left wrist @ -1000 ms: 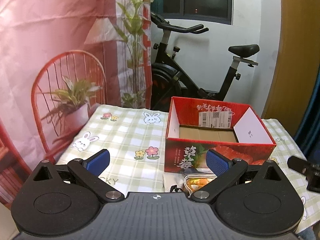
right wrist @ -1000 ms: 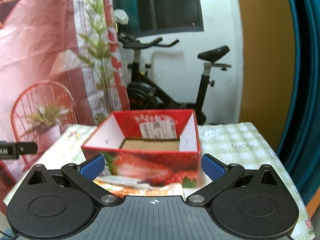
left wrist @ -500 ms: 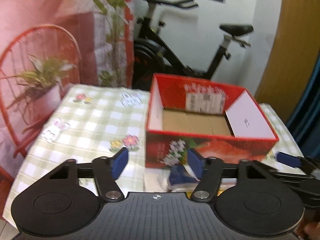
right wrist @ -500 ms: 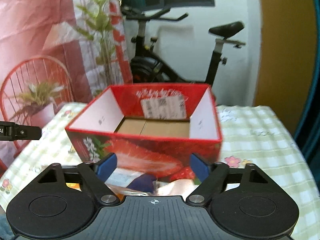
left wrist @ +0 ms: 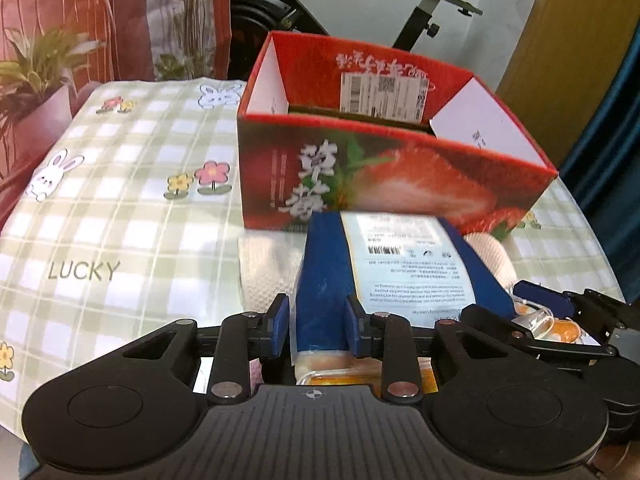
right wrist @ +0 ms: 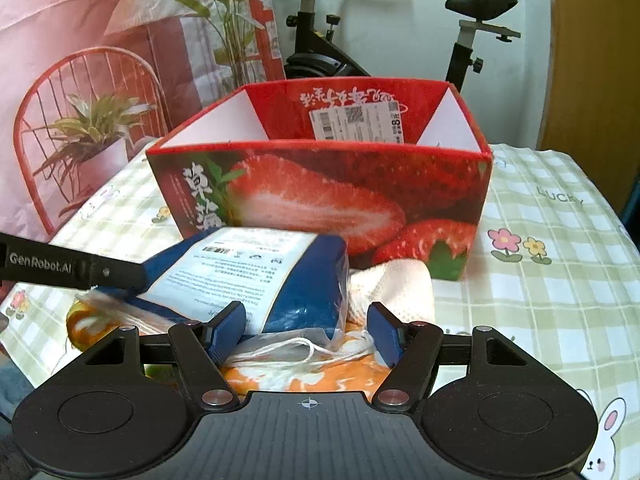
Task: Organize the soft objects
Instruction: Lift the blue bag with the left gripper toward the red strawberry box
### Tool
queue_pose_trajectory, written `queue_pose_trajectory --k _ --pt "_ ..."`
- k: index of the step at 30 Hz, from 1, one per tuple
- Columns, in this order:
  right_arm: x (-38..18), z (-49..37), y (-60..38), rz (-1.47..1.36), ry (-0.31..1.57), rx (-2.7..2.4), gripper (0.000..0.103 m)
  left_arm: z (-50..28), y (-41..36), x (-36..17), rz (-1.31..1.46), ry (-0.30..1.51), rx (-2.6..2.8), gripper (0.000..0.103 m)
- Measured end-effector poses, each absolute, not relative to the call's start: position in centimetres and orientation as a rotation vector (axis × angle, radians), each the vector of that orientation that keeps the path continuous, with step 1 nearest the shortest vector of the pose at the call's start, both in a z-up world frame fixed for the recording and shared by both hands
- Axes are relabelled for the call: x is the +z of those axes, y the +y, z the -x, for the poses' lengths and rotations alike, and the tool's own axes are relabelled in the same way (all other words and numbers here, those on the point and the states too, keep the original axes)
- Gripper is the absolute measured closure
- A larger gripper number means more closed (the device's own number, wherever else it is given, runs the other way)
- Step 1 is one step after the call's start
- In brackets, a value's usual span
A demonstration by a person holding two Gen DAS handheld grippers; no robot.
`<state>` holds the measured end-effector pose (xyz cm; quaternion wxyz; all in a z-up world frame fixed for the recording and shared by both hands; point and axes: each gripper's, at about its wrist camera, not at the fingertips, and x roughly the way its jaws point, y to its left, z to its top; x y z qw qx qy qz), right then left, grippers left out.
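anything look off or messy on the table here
Yes: the soft items sit in a heap in front of the strawberry box rather than in it. The blue package lies tilted across a white cloth and an orange-printed bag.

Surface (left wrist: 100, 208): you are looking at a green-and-white checked cloth printed with rabbits, flowers and "LUCKY".
Box (left wrist: 392, 176): a red strawberry carton is standing open at the far middle.
Pile: a blue packet (right wrist: 280, 280), a white knitted cloth (right wrist: 400, 284) and orange-printed bags (left wrist: 560, 326) are lying just before the carton.
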<state>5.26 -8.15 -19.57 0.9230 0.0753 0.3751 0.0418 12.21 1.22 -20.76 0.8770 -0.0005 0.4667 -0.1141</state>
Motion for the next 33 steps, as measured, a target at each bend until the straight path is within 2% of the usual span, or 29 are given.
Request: queue_pose_trajectory --k 16,28,33 --pt "-20.0 -5.4 -8.8 -0.159 0.781 0.122 0.04 -14.7 3.0 -21.6 0.086 0.986 -0.292 0.068" --pt "-18.6 -8.2 -9.9 -0.198 0.841 0.186 0.041 -16.7 3.5 -23.8 0.093 1.027 -0.411 0.069" --pt "-19.8 -9.9 -10.1 -0.239 0.909 0.21 0.04 -18.0 4.6 -24.6 0.148 1.083 -0.47 0.069"
